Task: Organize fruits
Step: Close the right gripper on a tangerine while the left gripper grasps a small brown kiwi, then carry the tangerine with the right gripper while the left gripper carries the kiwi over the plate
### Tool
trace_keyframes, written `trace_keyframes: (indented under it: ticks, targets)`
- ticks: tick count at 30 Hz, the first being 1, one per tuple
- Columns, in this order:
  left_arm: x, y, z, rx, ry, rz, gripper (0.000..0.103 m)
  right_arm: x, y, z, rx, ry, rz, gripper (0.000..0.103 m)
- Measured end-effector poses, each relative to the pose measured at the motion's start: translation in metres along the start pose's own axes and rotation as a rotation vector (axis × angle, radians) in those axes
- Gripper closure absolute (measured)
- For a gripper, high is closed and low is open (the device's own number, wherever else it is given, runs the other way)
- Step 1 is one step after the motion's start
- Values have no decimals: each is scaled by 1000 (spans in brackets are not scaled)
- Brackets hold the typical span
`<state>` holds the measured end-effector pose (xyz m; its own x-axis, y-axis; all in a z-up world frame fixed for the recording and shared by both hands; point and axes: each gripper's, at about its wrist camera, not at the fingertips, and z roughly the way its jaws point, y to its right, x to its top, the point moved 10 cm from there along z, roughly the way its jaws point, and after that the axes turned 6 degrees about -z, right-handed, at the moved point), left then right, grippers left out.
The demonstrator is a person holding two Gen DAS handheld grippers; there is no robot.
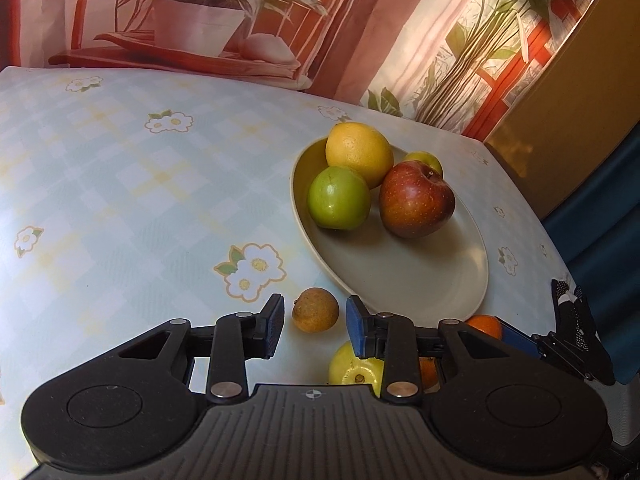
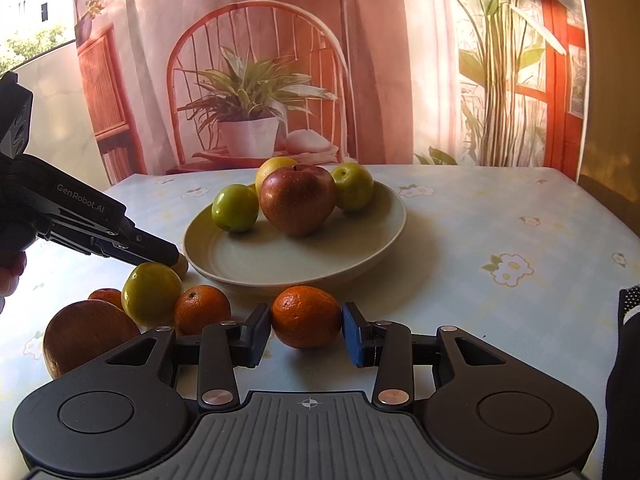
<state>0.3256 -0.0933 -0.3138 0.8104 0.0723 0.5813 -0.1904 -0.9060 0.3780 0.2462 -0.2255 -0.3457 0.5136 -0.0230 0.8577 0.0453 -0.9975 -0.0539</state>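
On floral checked tablecloth (image 2: 480,216), before printed garden backdrop (image 2: 280,60)

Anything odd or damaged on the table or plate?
Nothing spilled or broken. One small brown fruit between the left gripper fingers looks dull and rough next to the rest. Several fruits still sit off the plate; the right gripper is clamped on an orange.
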Motion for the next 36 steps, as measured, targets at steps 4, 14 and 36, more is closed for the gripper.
trace_keyframes:
  ticks: [4,14,36]
  targets:
    - [-2,-1,4,4,-14,3,68,0,1,0,2,-1,2,67]
    - [-2,6,1,2,-7,47,75,0,1,0,4,-2,4,67]
    - [29,46,-30,10,98,215,75,43,13,-29,87,58,-38,68]
